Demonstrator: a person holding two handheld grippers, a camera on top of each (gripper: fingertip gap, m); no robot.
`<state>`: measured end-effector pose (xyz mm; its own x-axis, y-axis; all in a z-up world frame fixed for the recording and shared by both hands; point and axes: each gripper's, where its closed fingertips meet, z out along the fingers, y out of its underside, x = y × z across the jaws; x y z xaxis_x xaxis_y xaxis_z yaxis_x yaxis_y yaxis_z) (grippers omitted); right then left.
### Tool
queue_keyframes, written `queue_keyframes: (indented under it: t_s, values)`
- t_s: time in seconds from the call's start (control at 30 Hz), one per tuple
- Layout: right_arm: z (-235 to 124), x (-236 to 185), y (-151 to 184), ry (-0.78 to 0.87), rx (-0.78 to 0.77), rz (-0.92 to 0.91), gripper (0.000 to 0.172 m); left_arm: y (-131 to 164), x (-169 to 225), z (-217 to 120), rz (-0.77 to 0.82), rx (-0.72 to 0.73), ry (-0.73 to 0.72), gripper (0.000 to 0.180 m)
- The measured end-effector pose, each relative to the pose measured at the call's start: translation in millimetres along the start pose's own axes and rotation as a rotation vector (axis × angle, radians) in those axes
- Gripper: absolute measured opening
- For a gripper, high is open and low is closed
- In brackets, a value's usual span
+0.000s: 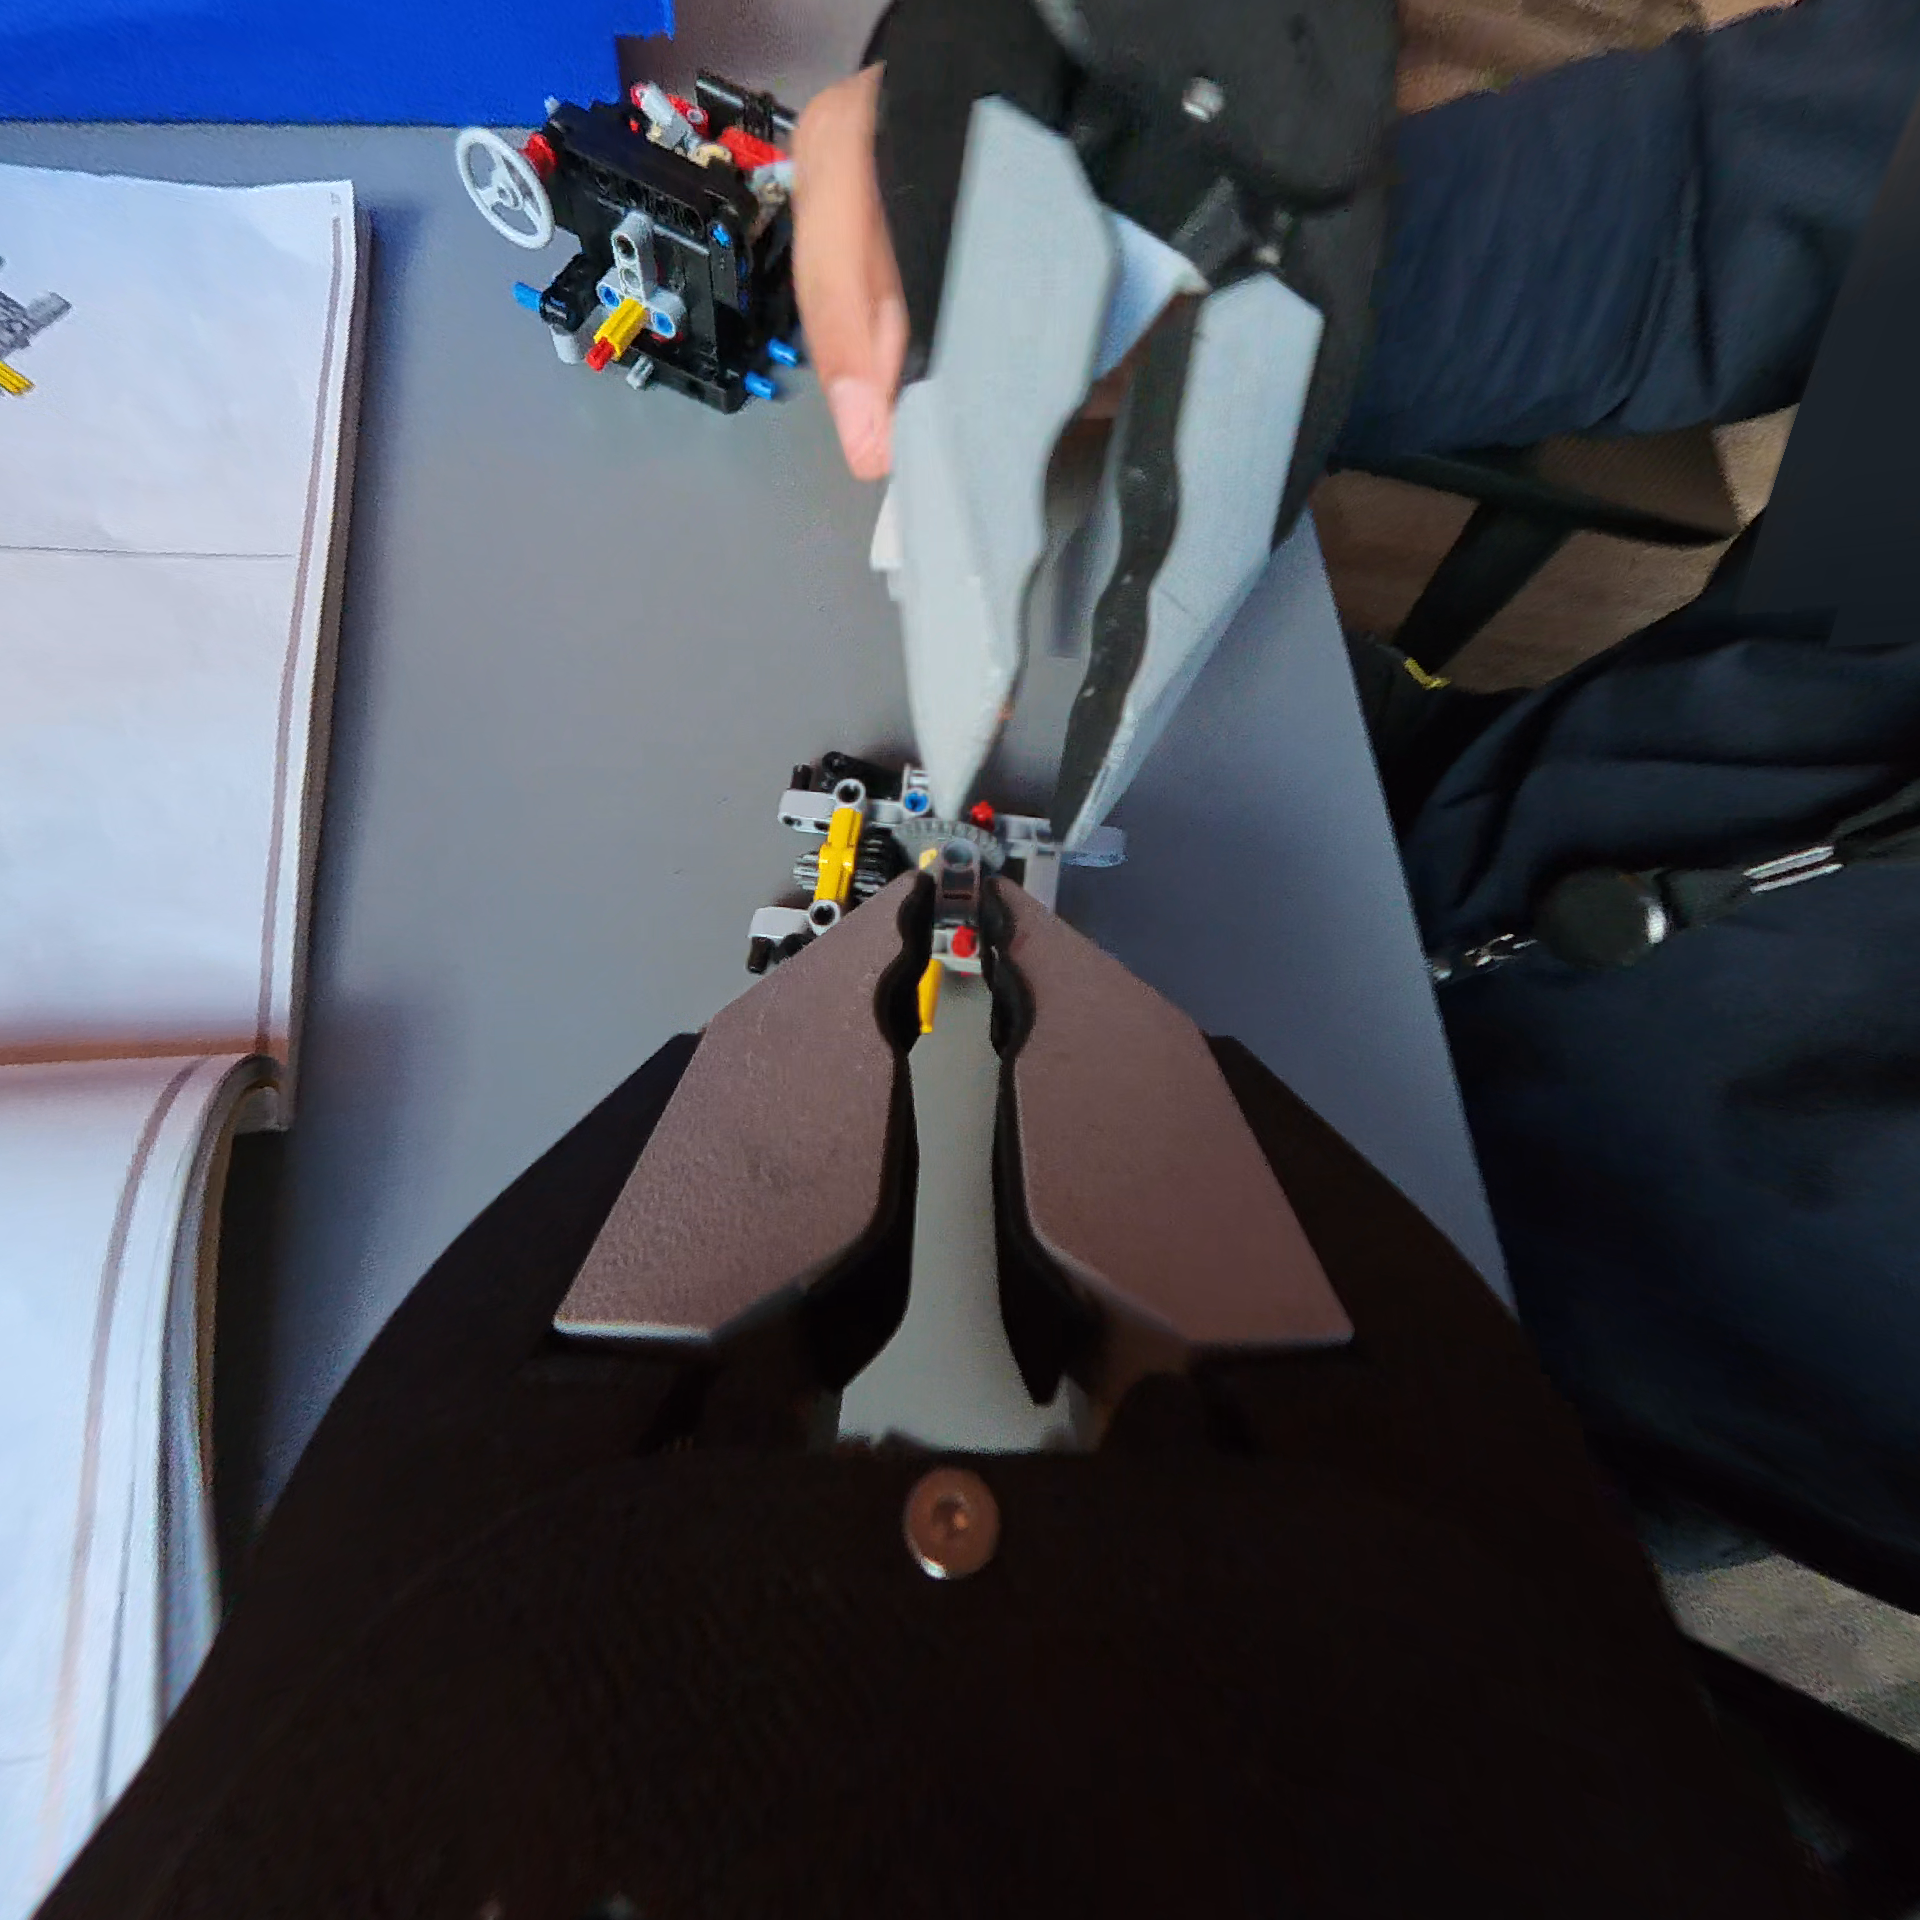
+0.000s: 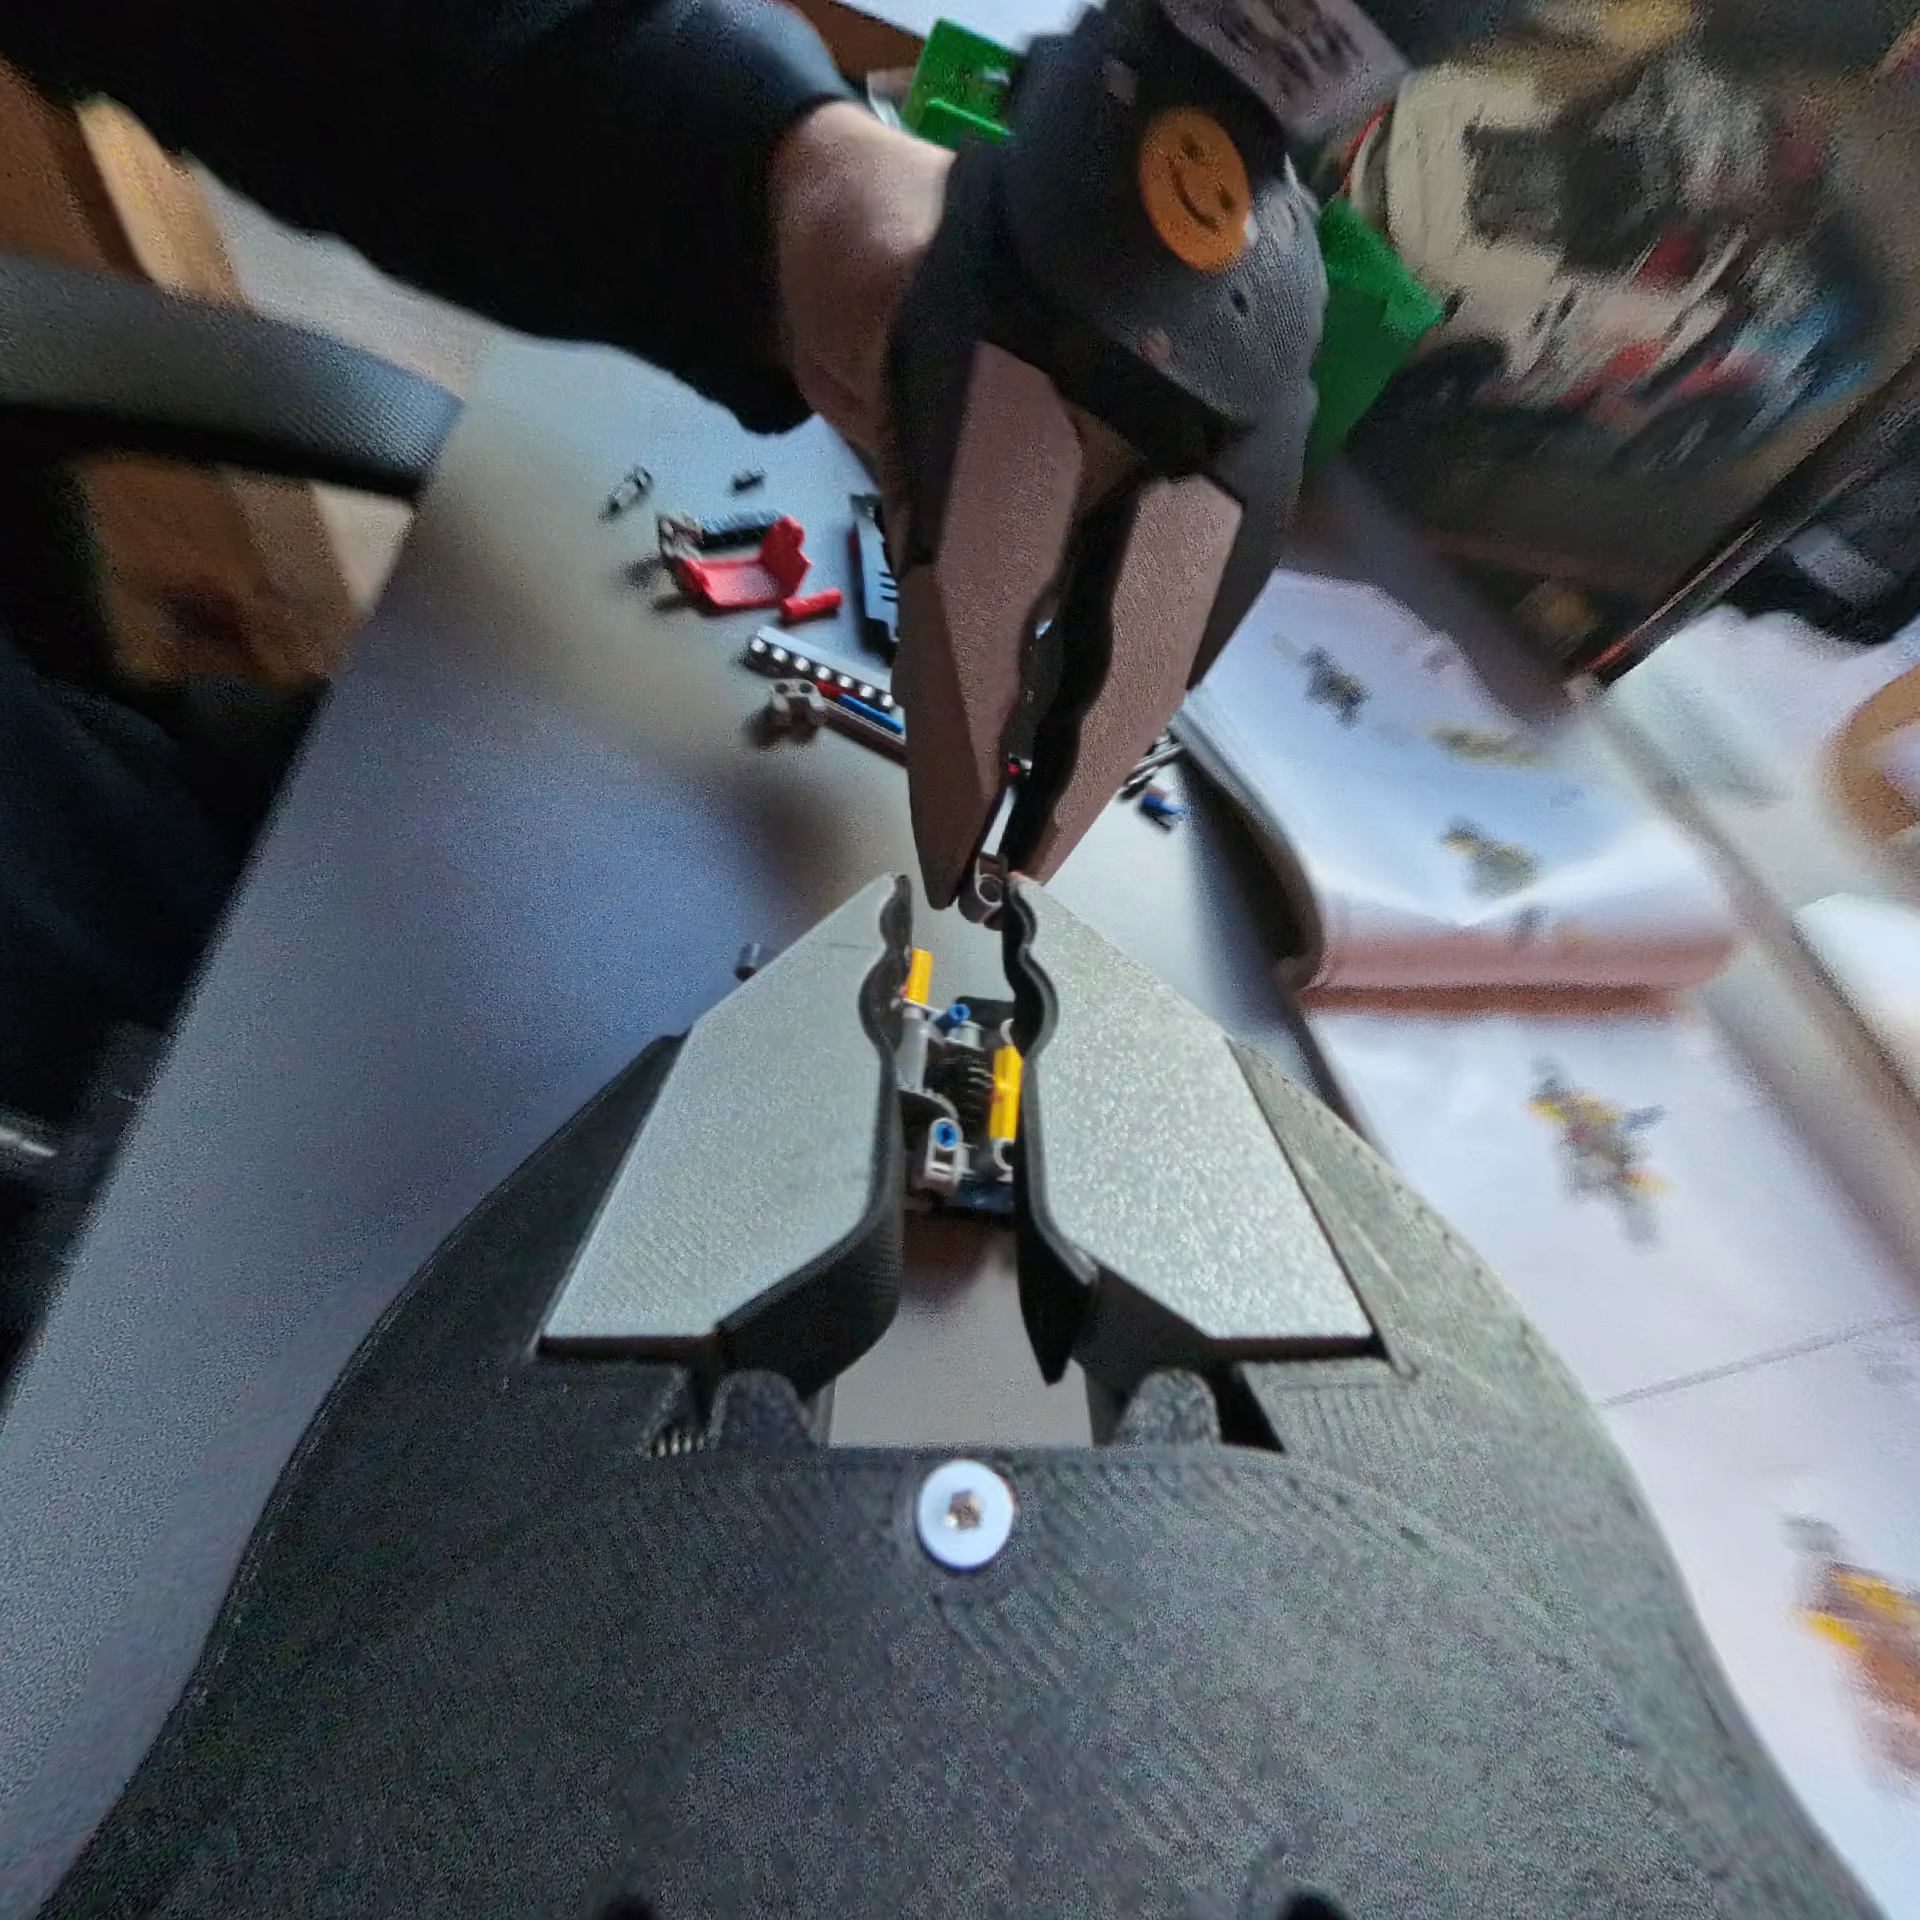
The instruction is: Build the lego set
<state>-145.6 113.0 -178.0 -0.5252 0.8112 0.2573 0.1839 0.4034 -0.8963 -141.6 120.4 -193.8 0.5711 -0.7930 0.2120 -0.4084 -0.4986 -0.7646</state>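
A small brick assembly of grey, yellow and black parts with gears sits on the grey table. My left gripper, with brown fingers, is shut on a grey connector piece that stands on the assembly beside a grey gear. The right wrist view shows the same pinch. My right gripper, with grey fingers, comes down from the far side. Its fingers stand a little apart around the left gripper's tips; one fingertip is against the connector. The assembly shows below, through the gap.
A larger black assembly with a white wheel stands at the back. An open instruction booklet lies on the left. Loose parts, including a red one, lie beyond. The table edge and a person's dark clothing are to the right. Both grippers' tips are close together, under 4 cm apart.
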Motion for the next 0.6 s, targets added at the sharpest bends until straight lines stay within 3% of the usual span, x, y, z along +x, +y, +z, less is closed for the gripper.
queue_keyframes:
  t_s: [0.03,0.17,0.33,0.6]
  values:
    - [-1,-1,-2,0.043,-0.023,-0.097,0.008,0,2,-1,-0.041,0.004,0.026,0.006]
    - [2,-6,8,0.096,-0.177,-0.305,0.019,-5,18,-5,-0.199,0.053,0.200,0.006]
    - [-1,-9,-13,0.178,-0.150,-0.465,0.017,-12,31,-12,-0.297,0.110,0.326,0.006]
    - [0,-14,-21,0.239,-0.174,-0.618,0.011,-17,37,-14,-0.334,0.112,0.359,0.006]
